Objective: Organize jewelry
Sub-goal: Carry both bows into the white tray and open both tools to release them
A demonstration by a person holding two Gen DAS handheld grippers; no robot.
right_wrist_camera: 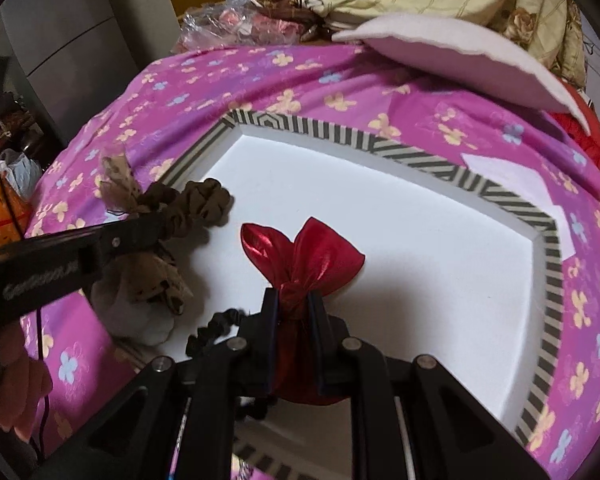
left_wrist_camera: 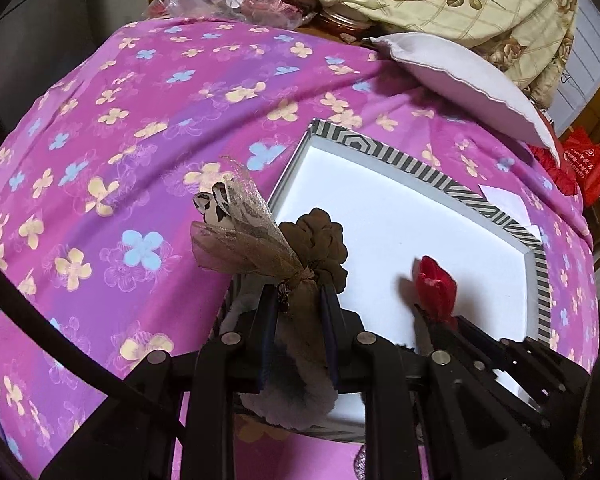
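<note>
Left gripper (left_wrist_camera: 298,300) round brown scrunchie (left_wrist_camera: 314,240) (right gripper (right_wrist_camera: 294,304) round red bow (right_wrist_camera: 304,256)).

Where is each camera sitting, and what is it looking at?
Left wrist: sits on the left hand-held gripper, looking down at the brown scrunchie it holds.
Right wrist: sits on the right hand-held gripper, looking down at the red bow it holds.
Shared: both see the striped box, the pink flowered cloth and the other hand-held gripper.

A glossy red foil-like bow (right_wrist_camera: 304,256), a sheer brown gauze scrunchie (left_wrist_camera: 256,232), matt white tray (right_wrist_camera: 420,240), printed pink cloth (left_wrist_camera: 140,120).
</note>
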